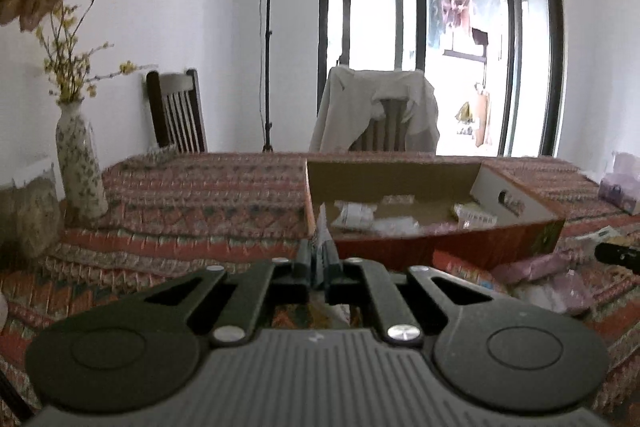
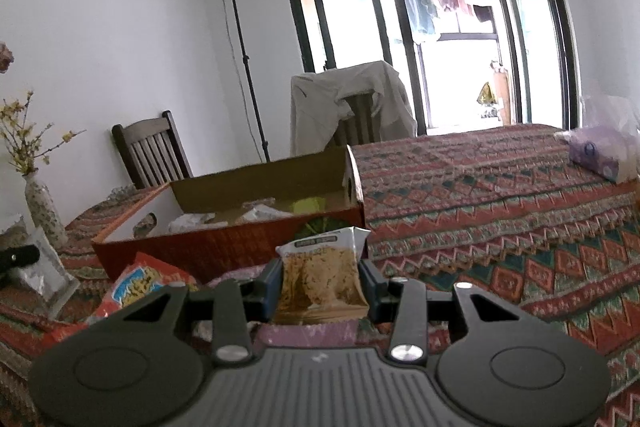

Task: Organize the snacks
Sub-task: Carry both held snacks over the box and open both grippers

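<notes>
1. Both grippers carry snacks toward an open cardboard box (image 1: 440, 247) on a patterned tabletop (image 1: 208, 195), midway through a tidy-up.

2. The left gripper (image 1: 319, 255) is pressed almost together, pinching the thin edge of a pale wrapper (image 1: 322, 231) that stands up between its jaws, just short of the box's near wall.

3. The right gripper (image 2: 322, 283) is part spread and clamps a noodle packet (image 2: 322, 279) upright by its sides, near the box's right corner.

4. Done so far, by the look of it: several pale packets (image 1: 356, 217) already lie on the box floor, along with a yellowish one (image 2: 306, 206) toward the far side.

5. Still left: a red bag (image 2: 140, 279) lies on the tabletop in front of the box, and pinkish packets (image 1: 532, 265) sit to its right. More wrappers near the table's right edge are too blurred to name.

6. My reading: the job is roughly half done, with two snacks in the air and a handful waiting. Both held packets still have to clear the near wall before they can be let go.

7. A vase (image 1: 80, 167) of dried flowers stands well apart at the left, and a purple tissue pack (image 2: 596, 157) sits at the far right.
</notes>
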Demonstrator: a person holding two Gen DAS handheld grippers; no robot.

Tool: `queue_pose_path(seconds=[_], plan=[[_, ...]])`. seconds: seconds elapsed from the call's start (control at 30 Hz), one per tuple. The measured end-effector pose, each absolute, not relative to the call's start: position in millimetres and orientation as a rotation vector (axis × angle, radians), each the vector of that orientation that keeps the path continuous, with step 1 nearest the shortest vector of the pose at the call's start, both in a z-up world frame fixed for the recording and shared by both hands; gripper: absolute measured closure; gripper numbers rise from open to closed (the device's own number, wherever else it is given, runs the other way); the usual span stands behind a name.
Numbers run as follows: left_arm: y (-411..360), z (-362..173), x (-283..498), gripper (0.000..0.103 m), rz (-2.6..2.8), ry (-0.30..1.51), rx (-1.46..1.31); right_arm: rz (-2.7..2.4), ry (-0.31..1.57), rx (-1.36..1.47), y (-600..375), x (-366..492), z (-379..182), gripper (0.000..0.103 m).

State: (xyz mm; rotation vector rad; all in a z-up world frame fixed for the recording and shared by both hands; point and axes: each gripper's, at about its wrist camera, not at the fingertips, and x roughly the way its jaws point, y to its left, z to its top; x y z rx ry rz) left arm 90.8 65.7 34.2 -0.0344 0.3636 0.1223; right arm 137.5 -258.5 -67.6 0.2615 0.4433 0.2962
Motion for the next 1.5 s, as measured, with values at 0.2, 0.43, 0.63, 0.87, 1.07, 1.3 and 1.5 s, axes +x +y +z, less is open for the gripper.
queue_pose_path(seconds=[0.2, 0.43, 0.63, 0.87, 1.07, 1.3, 1.5], plan=[[54.5, 56.9, 109.8, 0.097, 0.093, 0.301, -0.039, 0.321, 0.381, 0.241, -248.9, 155.2, -45.3, 0.063], [39.5, 74.0, 152.9, 0.097, 0.058, 0.255, -0.055, 0.348, 0.326, 0.225, -232.6, 191.6, -21.1, 0.063], [31.4, 67.0, 204.2, 0.097, 0.045, 0.281, -0.089, 0.363, 0.340, 0.239, -215.1, 238.9, -16.7, 0.063], [34.9, 39.4, 243.5, 0.097, 0.039, 0.340, -0.100, 0.367, 0.399, 0.251, -203.4, 274.5, -40.1, 0.063], [44.8, 24.2, 246.4, 0.097, 0.019, 0.378, -0.117, 0.366, 0.453, 0.241, -198.7, 278.8, -53.2, 0.062], [49.2, 21.8, 240.3, 0.072, 0.004, 0.353, -0.158, 0.354, 0.450, 0.246, -201.3, 272.1, -57.4, 0.031], [47.5, 26.6, 221.5, 0.000, 0.034, 0.250, -0.172, 0.344, 0.418, 0.268, -208.4, 266.4, -56.6, 0.000]])
